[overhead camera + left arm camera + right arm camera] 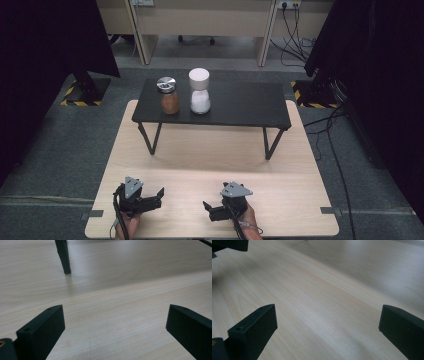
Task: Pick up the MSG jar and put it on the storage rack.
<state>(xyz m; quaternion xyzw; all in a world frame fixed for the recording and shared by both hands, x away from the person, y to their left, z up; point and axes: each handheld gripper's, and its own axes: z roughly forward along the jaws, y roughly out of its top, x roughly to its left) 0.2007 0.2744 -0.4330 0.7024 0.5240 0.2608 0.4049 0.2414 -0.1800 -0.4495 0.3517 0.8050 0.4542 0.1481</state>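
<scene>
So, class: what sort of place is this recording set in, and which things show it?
Probably a lab or test room set up for recording, not a kitchen: black curtains flank a wooden table, hazard-striped stand bases sit on grey carpet, and cables run to wall sockets.

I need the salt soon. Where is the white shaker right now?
In the high view, the white shaker stands upright on the left part of the black raised shelf, just right of the brown spice jar, far from both grippers.

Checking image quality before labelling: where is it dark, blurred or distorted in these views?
High view: black curtains at both sides lose all detail; the shaker and salt jar look soft. Left gripper view: the wood table bows, the shelf leg is blurred. Right gripper view: the far tabletop is hazy.
</scene>
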